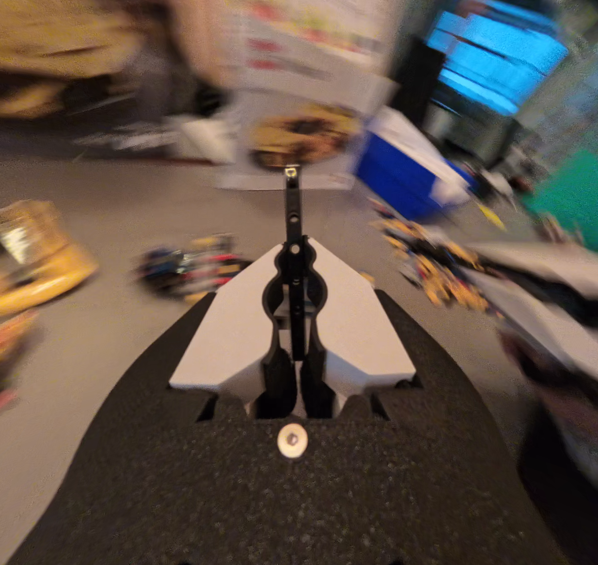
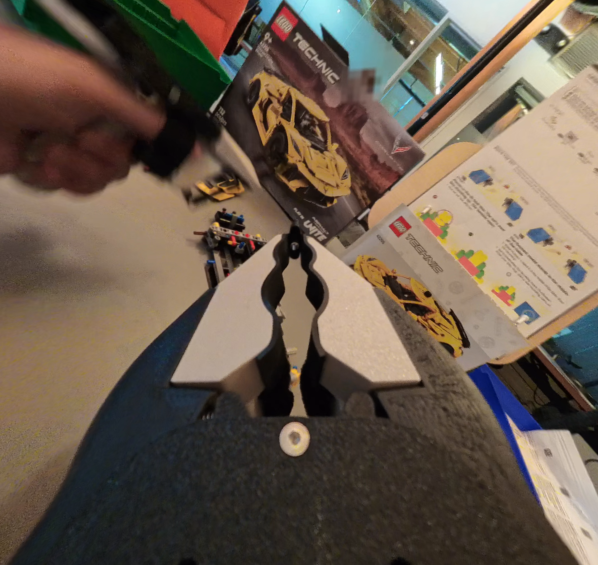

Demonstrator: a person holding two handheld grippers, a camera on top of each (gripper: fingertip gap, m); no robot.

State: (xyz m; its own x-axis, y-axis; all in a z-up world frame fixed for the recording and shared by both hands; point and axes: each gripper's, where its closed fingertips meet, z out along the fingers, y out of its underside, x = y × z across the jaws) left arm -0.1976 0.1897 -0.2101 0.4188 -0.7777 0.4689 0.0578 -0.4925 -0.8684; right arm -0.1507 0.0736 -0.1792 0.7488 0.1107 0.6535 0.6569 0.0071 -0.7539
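Nearest the lens: left gripper, fingers clenched on a long black beam that juts straight ahead past the tips, with a small pale piece at its far end. Heavily blurred all round.

Right gripper, fingers pinched together on a small black piece right at the tips.

Under both, a grey bench. Beyond the right fingers, a tall box with a yellow car. Right of them, a printed sheet and a booklet. Left of them, a blurred hand and, just beside the tips, a part-built frame.

Probably best: keep both clamps firm. Likely to pivot, a beam so thin; steady the wrist.
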